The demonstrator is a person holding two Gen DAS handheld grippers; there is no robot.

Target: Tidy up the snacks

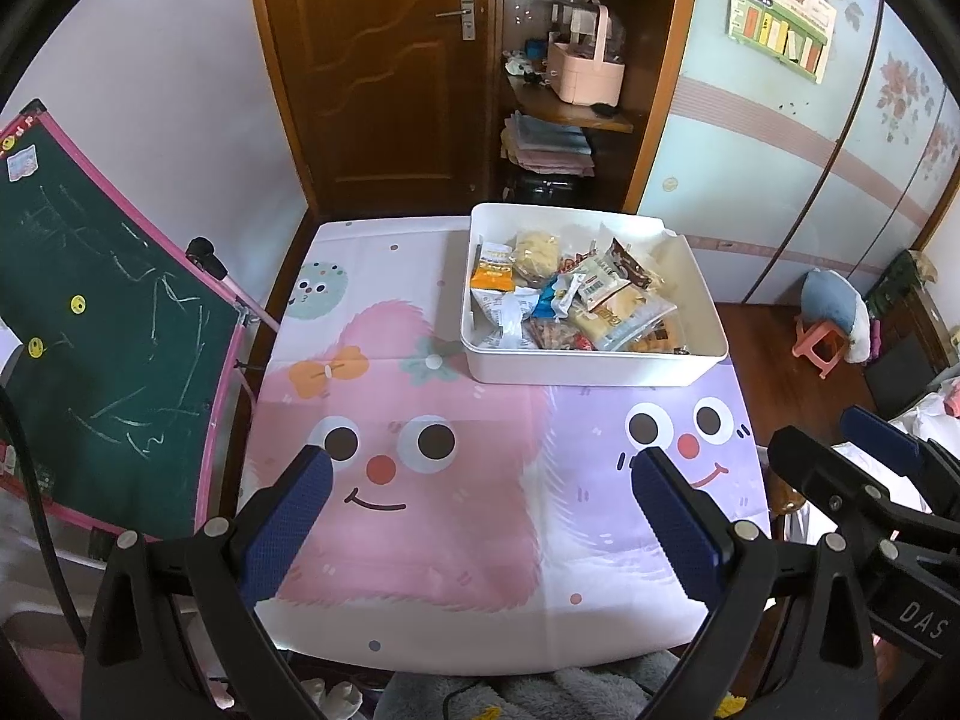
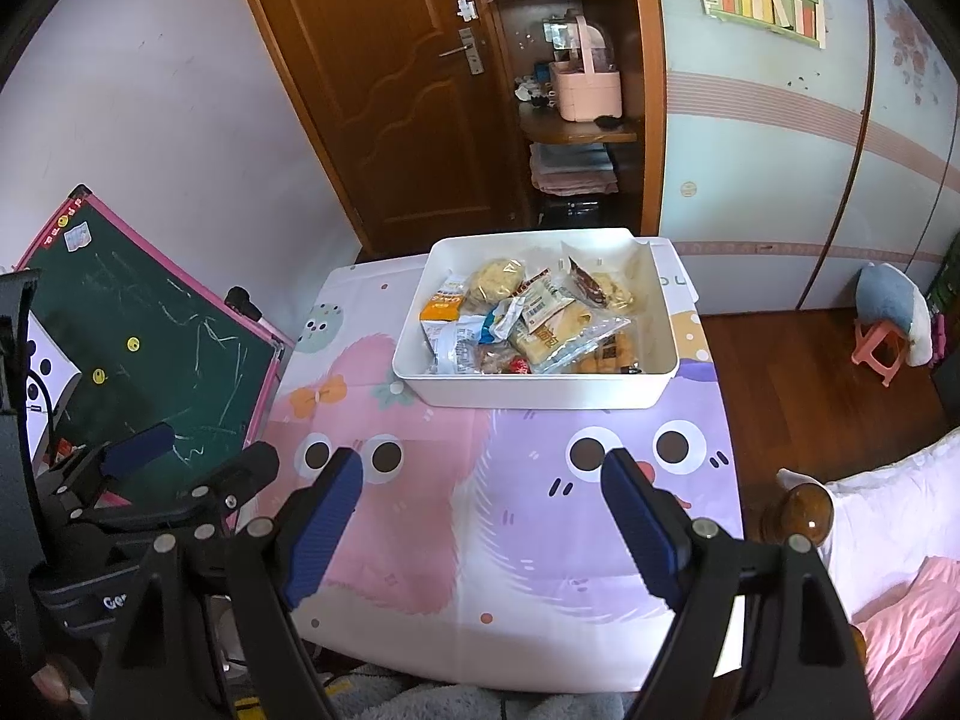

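A white plastic bin (image 1: 591, 371) stands at the far side of the table and also shows in the right wrist view (image 2: 534, 391). It holds a pile of wrapped snacks (image 1: 576, 303), also seen in the right wrist view (image 2: 534, 324). My left gripper (image 1: 480, 462) is open and empty, held above the near part of the table, well short of the bin. My right gripper (image 2: 483, 462) is open and empty beside it, to the right. The right gripper also shows at the right edge of the left wrist view (image 1: 840, 438).
The table wears a cartoon-face cloth in pink and purple (image 1: 420, 510). A green chalkboard (image 1: 102, 324) leans at the left. A wooden door (image 1: 384, 60) and shelves (image 1: 570, 114) stand behind. A pink stool (image 1: 819, 348) and a bed (image 2: 900, 540) are to the right.
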